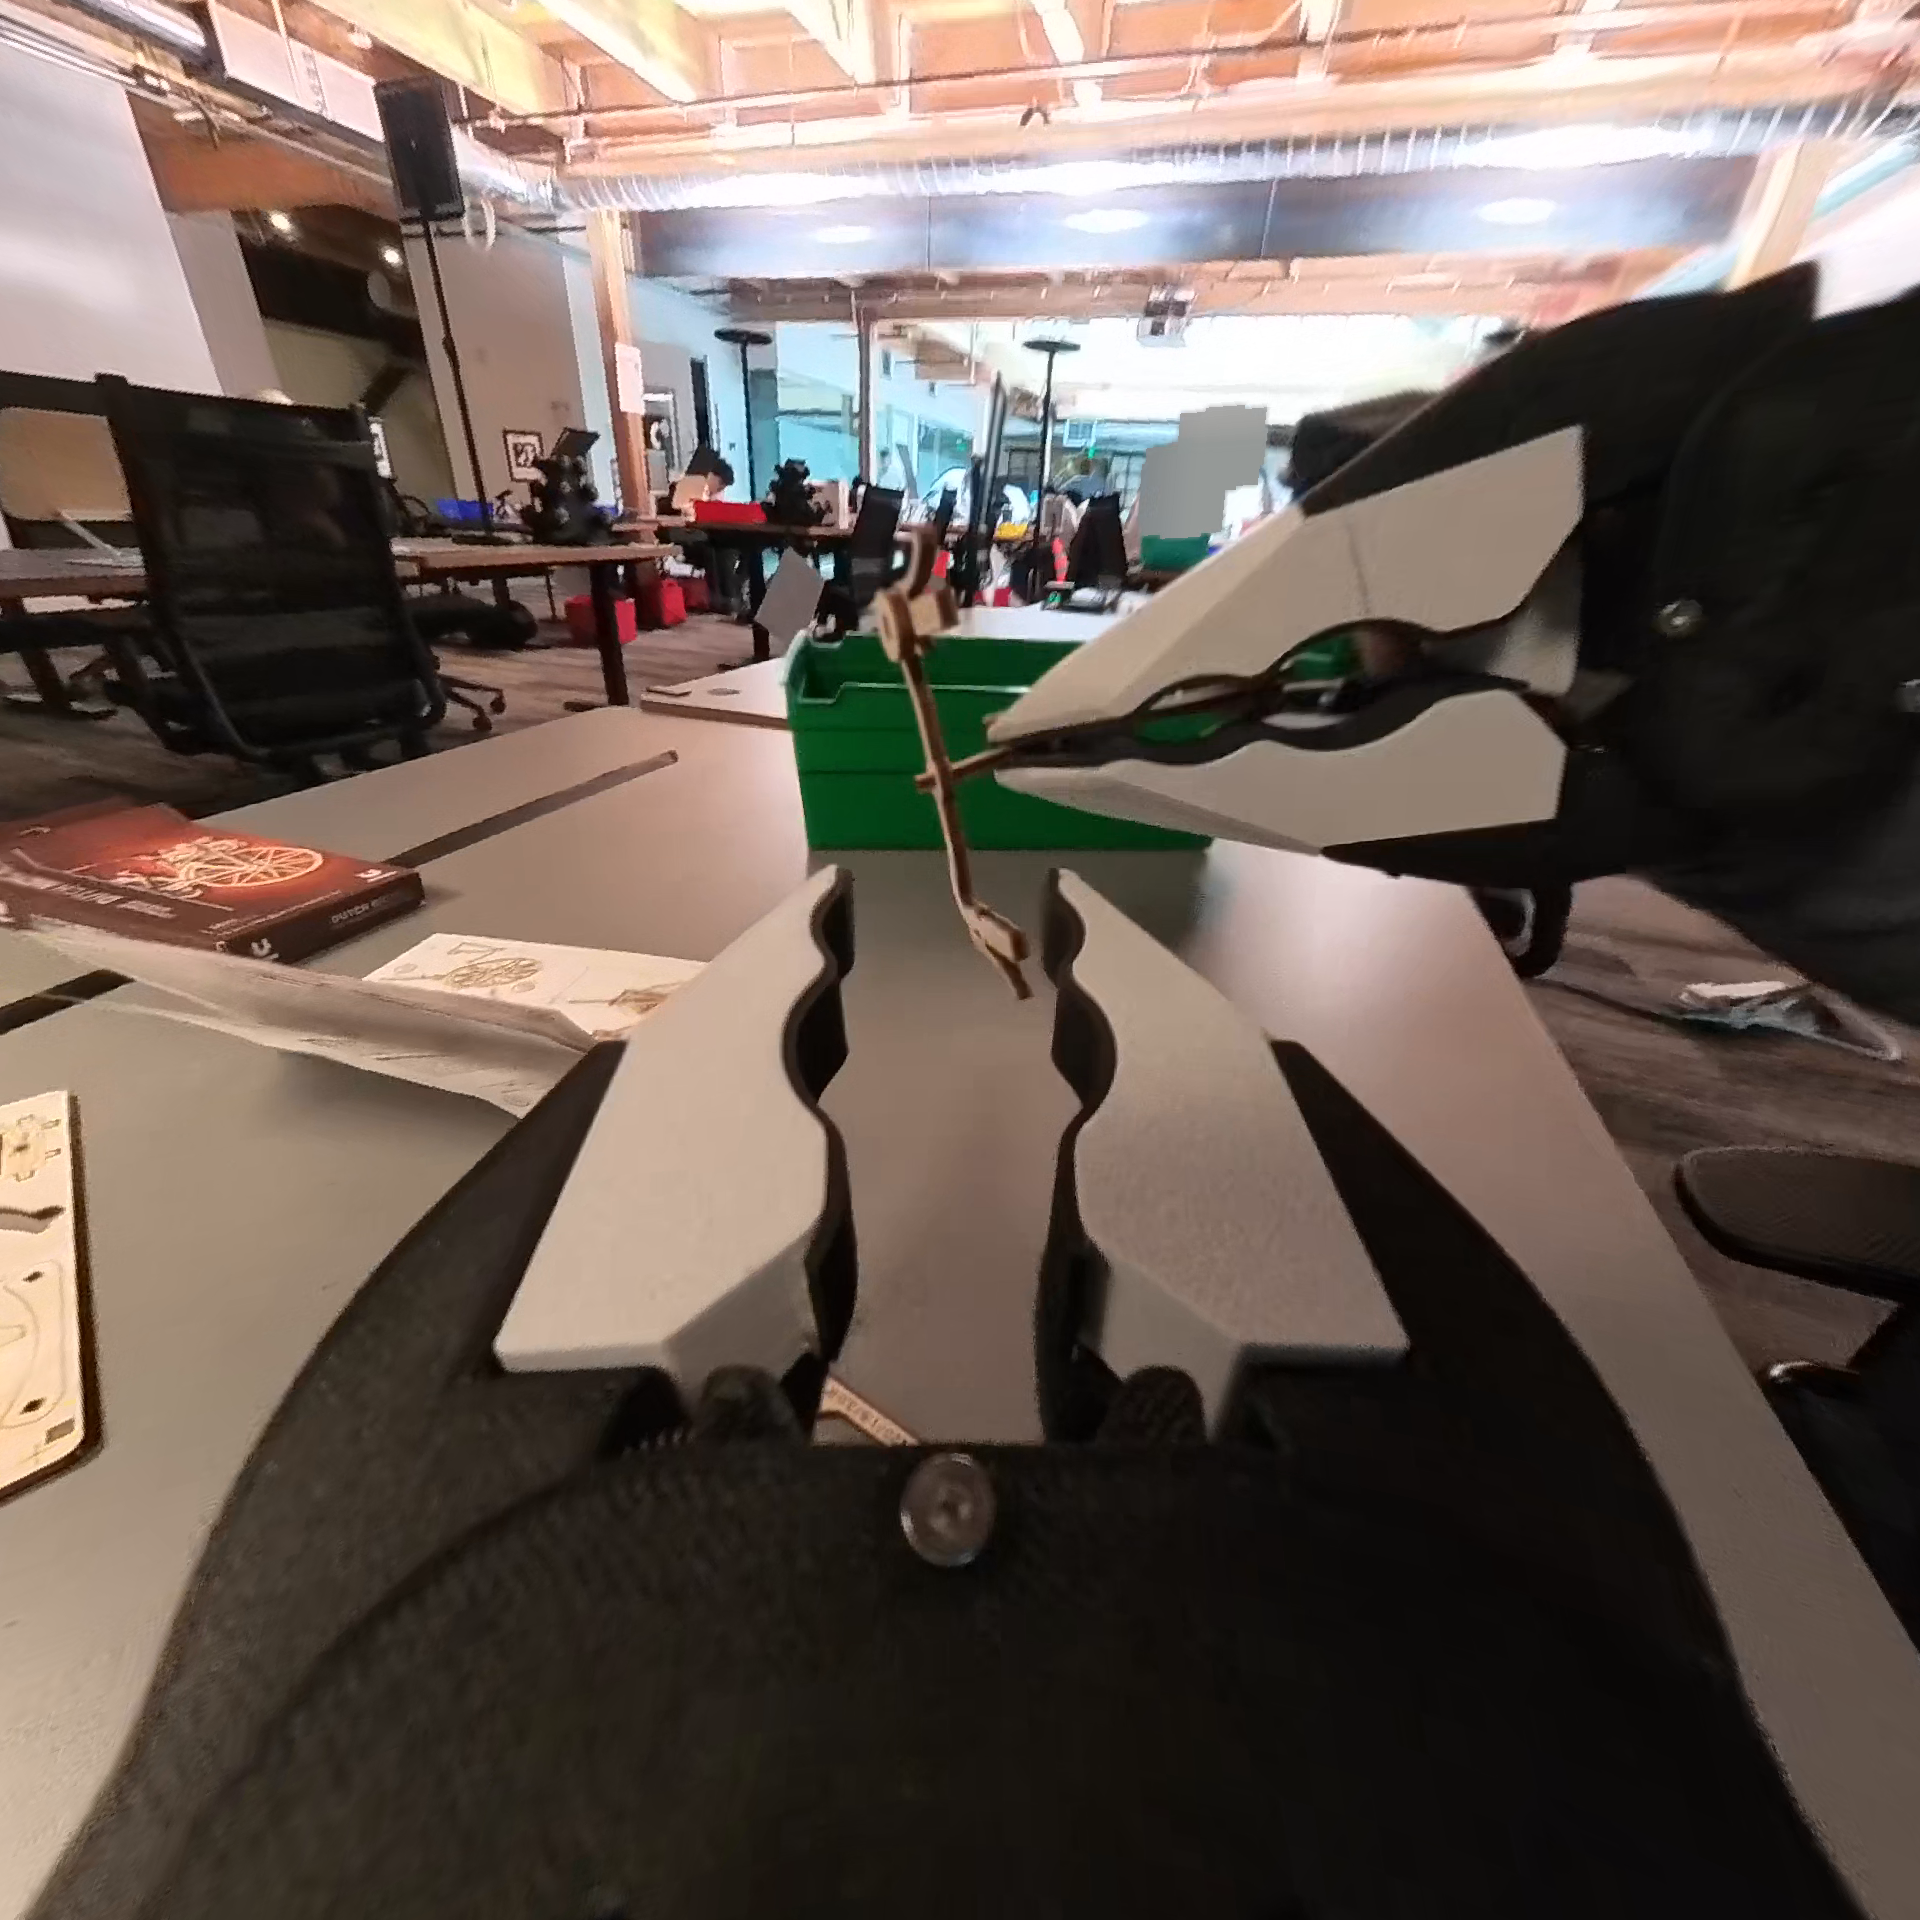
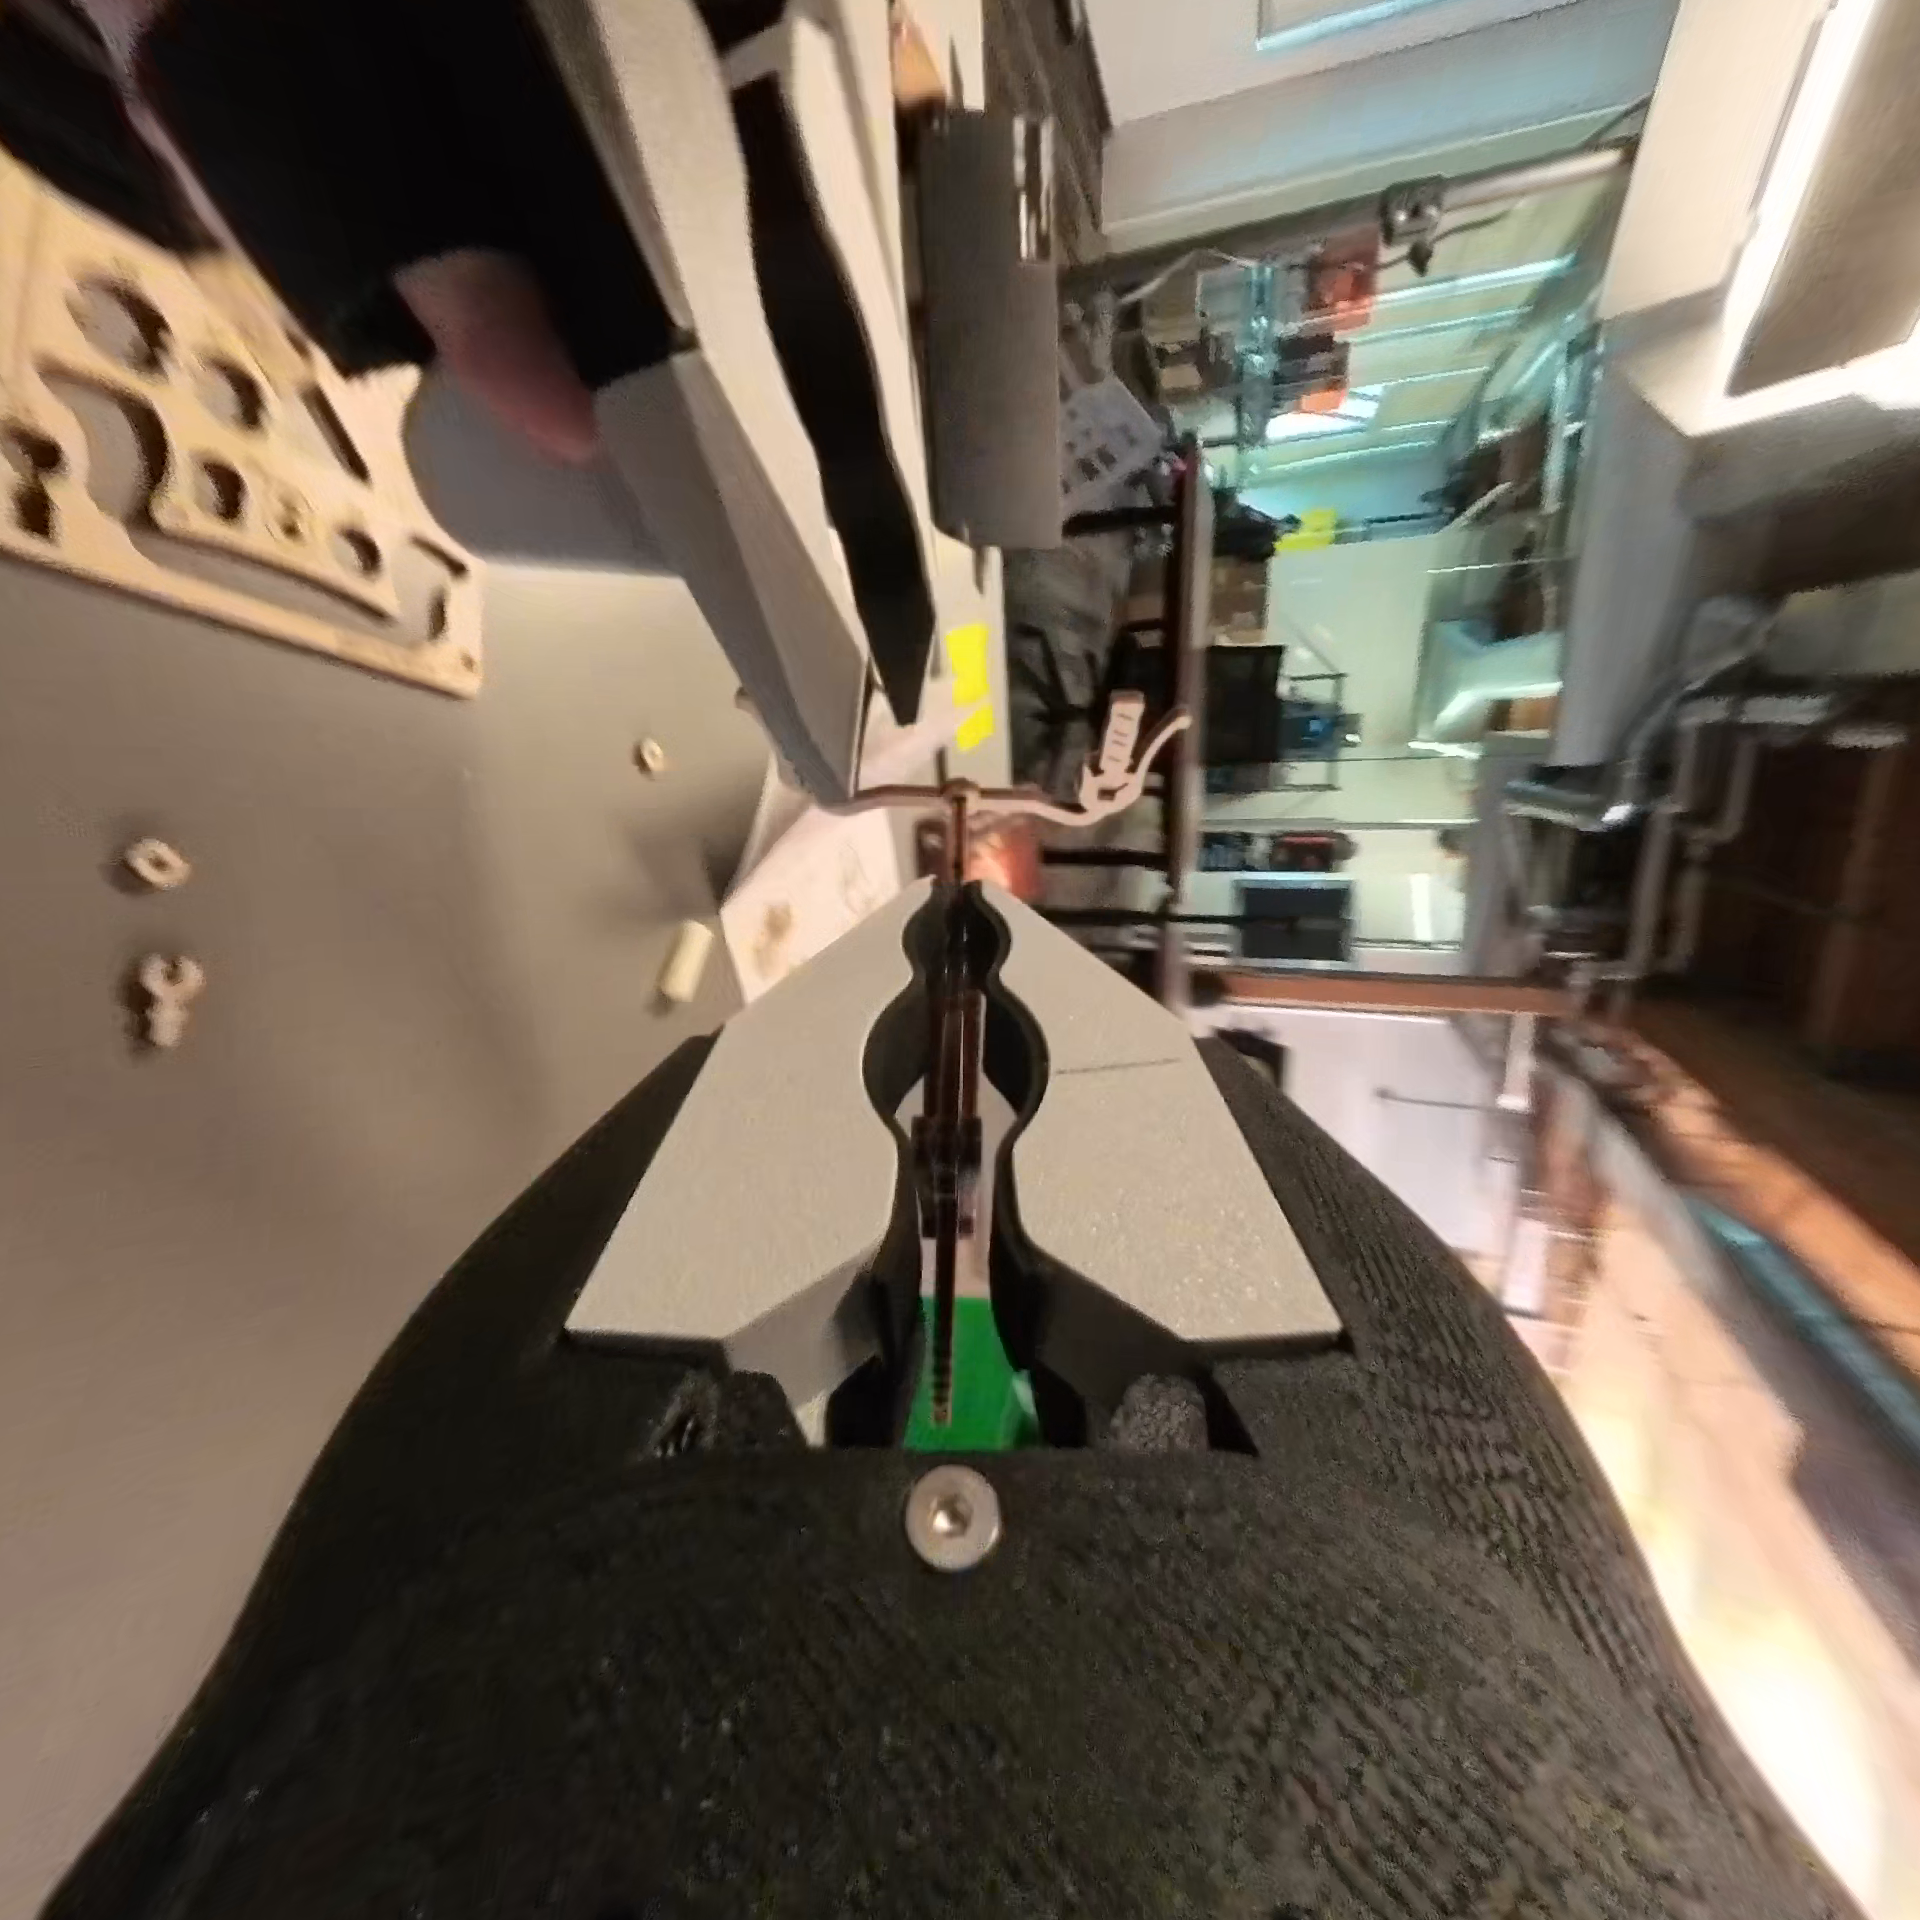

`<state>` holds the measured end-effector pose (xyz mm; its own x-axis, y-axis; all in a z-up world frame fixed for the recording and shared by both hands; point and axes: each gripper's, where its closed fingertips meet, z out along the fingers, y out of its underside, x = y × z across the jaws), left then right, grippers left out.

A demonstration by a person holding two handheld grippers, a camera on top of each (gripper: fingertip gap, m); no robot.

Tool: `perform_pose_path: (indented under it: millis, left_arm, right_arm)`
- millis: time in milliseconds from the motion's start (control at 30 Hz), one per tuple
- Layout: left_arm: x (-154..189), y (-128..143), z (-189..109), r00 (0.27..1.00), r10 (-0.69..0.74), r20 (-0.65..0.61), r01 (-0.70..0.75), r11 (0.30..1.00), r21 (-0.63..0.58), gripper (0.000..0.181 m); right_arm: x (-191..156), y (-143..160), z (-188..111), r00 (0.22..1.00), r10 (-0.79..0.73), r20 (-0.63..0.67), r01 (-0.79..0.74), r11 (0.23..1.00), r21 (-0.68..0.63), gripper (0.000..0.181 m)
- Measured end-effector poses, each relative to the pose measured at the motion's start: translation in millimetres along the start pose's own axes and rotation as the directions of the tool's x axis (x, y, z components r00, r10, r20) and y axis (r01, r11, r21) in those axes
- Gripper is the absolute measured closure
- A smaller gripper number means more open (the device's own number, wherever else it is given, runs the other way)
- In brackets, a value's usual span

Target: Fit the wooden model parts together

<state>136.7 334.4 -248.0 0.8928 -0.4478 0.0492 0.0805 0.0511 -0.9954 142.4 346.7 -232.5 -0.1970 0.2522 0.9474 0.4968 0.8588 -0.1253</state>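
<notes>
The right tool (image 1: pixel 1003 750) pinches the wooden model part (image 1: pixel 940 769) and lifts it above the surface (image 1: pixel 644 790), so the wide, empty left tool (image 1: pixel 948 914) can reach it.

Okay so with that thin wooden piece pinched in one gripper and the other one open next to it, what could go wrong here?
1. The wooden assembly is slender and the right gripper clamps only a thin stem, so a sideways push might snap or twist it.
2. The left gripper has open jaws around the lower end; closing off-centre could knock it askew.
3. If it slips, it could drop onto the table.
</notes>
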Motion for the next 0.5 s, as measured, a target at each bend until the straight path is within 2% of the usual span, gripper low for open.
perform_pose_path:
  millis: [100,167,233,367,500]
  left_arm:
    - [-4.9,-11.1,-9.6,0.998,-0.052,-0.039,0.055,0.995,0.079,0.14]
    - [-2.0,-22.4,-17.2,0.991,-0.074,-0.109,0.088,0.987,0.136,0.133]
    - [-2.3,-32.1,-25.3,0.987,-0.062,-0.145,0.089,0.978,0.187,0.131]
    - [-9.1,-40.0,-34.7,0.977,-0.1,-0.187,0.142,0.964,0.224,0.13]
    - [-2.3,-34.6,-31.4,0.938,-0.193,-0.288,0.248,0.953,0.171,0.132]
  right_arm:
    - [-5.2,-4.8,-3.2,0.956,0.264,0.126,-0.28,0.951,0.131,0.18]
    - [-3.1,-5.6,-6.6,0.867,0.443,0.228,-0.487,0.85,0.202,0.181]
    - [-0.2,-4.9,-10.3,0.768,0.553,0.323,-0.633,0.733,0.249,0.181]
    - [4.7,-0.7,-15.0,0.638,0.638,0.43,-0.768,0.563,0.305,0.181]
    - [11.1,-8.2,-24.0,0.536,0.644,0.547,-0.844,0.383,0.376,0.181]
